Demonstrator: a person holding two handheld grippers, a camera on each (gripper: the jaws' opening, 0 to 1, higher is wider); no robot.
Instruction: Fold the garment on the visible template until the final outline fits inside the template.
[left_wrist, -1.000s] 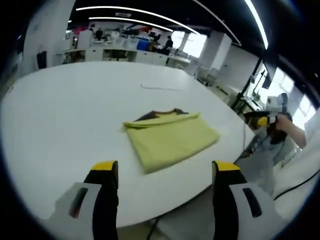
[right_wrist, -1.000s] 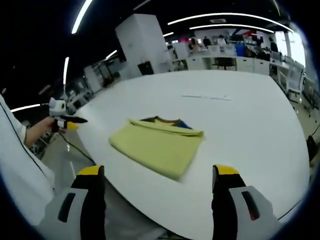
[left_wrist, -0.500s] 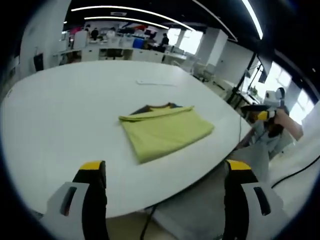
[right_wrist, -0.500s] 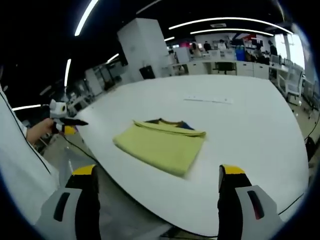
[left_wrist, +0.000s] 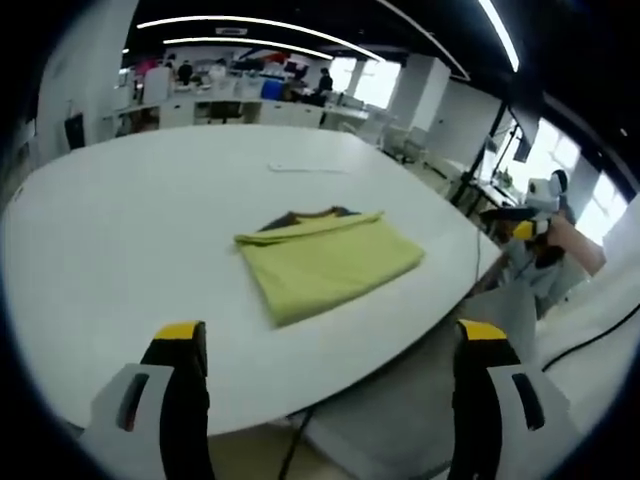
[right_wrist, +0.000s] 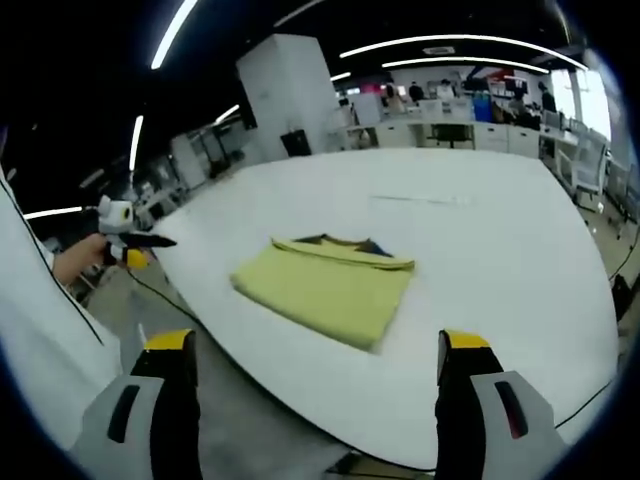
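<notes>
White table (left_wrist: 120, 230), folded yellow garment (left_wrist: 325, 262)

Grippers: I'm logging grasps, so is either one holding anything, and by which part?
Nothing is held. The left gripper and right gripper are both open and back from the folded shirt on the table.

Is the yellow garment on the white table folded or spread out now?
Folded. The yellow garment lies as a compact, layered rectangle on the white table, its dark collar at the far edge.
</notes>
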